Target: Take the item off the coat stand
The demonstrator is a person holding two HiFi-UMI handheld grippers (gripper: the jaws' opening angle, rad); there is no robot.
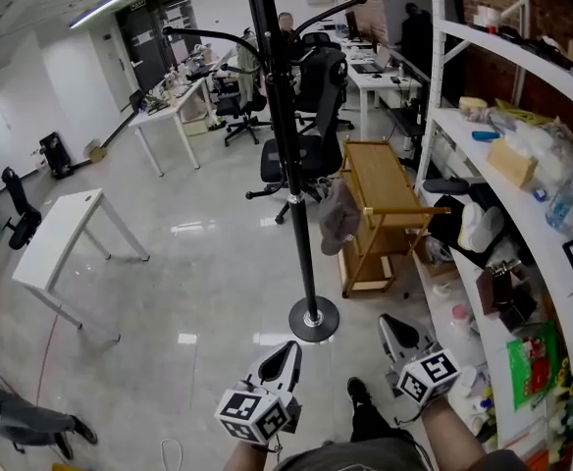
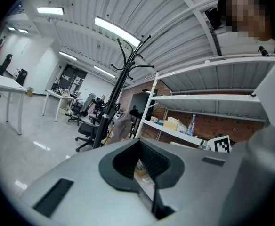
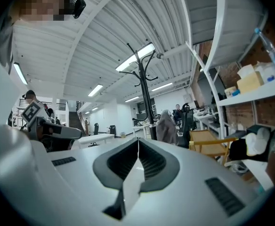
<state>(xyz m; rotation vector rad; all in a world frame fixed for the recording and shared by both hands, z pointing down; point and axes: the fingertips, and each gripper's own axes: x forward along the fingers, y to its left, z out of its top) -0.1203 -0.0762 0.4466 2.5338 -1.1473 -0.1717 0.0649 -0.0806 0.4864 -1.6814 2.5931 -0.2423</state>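
Observation:
A black coat stand (image 1: 285,135) rises from a round base (image 1: 313,319) on the glossy floor just ahead of me. Low on its right side hangs a limp grey cloth item (image 1: 339,219). The same grey item (image 2: 122,126) shows in the left gripper view beside the pole, and the grey item (image 3: 166,126) also shows in the right gripper view. My left gripper (image 1: 286,353) is held low, short of the base, with its jaws together and nothing in them. My right gripper (image 1: 396,330) sits to the right of the base, shut and empty. Both are well below and apart from the item.
A wooden trolley (image 1: 380,199) stands right beside the hanging item. White shelving (image 1: 522,214) full of clutter runs along the right. A black office chair (image 1: 311,116) is behind the stand and a white table (image 1: 66,234) stands to the left. My shoe (image 1: 357,392) is below.

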